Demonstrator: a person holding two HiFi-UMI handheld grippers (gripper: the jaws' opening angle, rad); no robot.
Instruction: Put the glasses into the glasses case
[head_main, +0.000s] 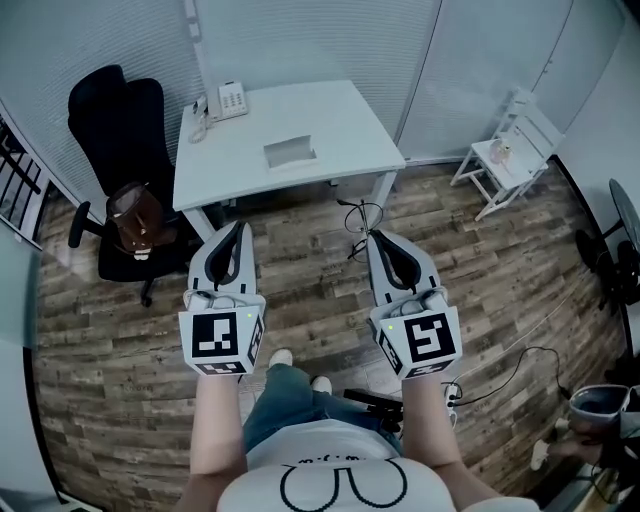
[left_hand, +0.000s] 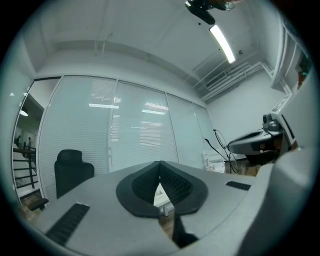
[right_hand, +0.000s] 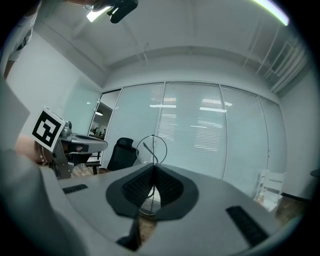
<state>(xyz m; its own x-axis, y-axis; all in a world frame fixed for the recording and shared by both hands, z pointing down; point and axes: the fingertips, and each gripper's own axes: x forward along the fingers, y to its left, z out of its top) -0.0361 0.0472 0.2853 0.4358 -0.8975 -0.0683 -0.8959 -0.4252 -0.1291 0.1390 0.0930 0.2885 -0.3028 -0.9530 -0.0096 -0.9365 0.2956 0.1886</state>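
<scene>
A white desk (head_main: 350, 120) stands ahead on the wood floor. On it lies a pale, flat rectangular object (head_main: 290, 152), possibly the glasses case; I cannot make out any glasses. I hold both grippers level in front of me, short of the desk and above the floor. The left gripper (head_main: 240, 228) (left_hand: 160, 164) has its tips together with nothing between them. The right gripper (head_main: 378, 238) (right_hand: 153, 165) is shut and empty too. In the left gripper view the right gripper shows at the far right.
A white telephone (head_main: 230, 100) sits at the desk's back left. A black office chair (head_main: 125, 130) with a brown bag (head_main: 135, 215) stands left of the desk. A black wire ring (head_main: 362, 215) stands by the desk leg. A small white chair (head_main: 510, 160) is at the right.
</scene>
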